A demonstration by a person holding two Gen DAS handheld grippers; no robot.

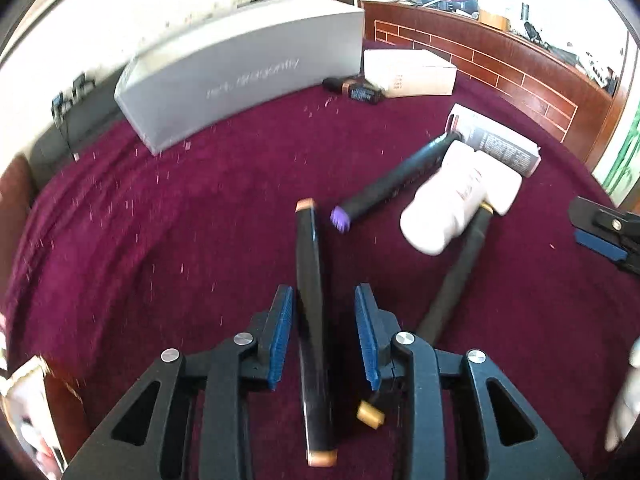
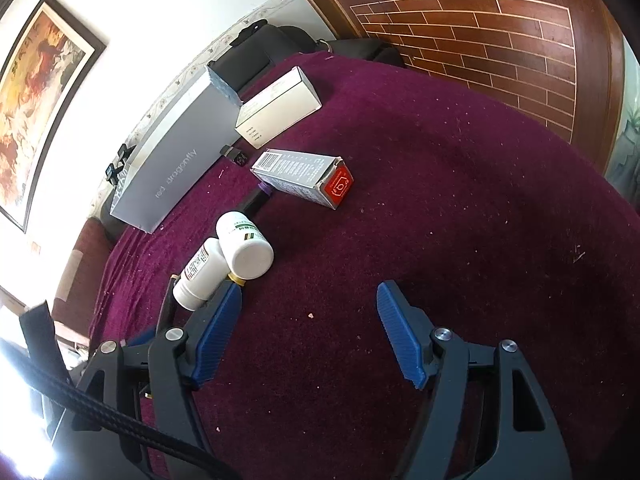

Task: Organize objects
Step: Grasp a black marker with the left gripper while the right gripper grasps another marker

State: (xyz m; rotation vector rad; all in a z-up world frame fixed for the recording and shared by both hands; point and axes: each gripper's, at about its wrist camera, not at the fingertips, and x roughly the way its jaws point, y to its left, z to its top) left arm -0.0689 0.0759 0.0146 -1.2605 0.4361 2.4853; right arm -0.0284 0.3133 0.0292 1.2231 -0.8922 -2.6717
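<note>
Tongs first. Our left gripper (image 1: 324, 336) sits low over the maroon cloth (image 1: 180, 208) w/ jaws parted, astride a black marker w/ peach end caps (image 1: 314, 320). Pads are just beside the barrel on both sides; we see a gap on the right side, left side too close to call, so not clamped as far as we can tell. Marker's long axis runs straight along the fingers, near cap under the gripper body, far cap pointing away. We judge that closing would pinch across the barrel, which is the good way to take it.

Our right gripper (image 2: 310, 332) hangs wide open over bare cloth, nothing btwn the jaws. Left is clearly the nearer hand for this marker.

Outward from there: a 2nd marker w/ yellow cap (image 1: 452, 280) lies just right of the left gripper's right finger, angled away toward two white pill bottles (image 2: 224, 268) lying on their sides, touching each other, one resting over that marker's far end. A purple-capped marker (image 1: 394, 178) lies beyond, slanting toward a printed carton w/ red end (image 2: 304, 178). Farther back: long grey box (image 1: 240, 68), white box (image 1: 408, 72), small dark bottle (image 1: 356, 88) btwn them.

Risk, in our view: the yellow-cap marker is close enough to get nudged by the right finger.
</note>
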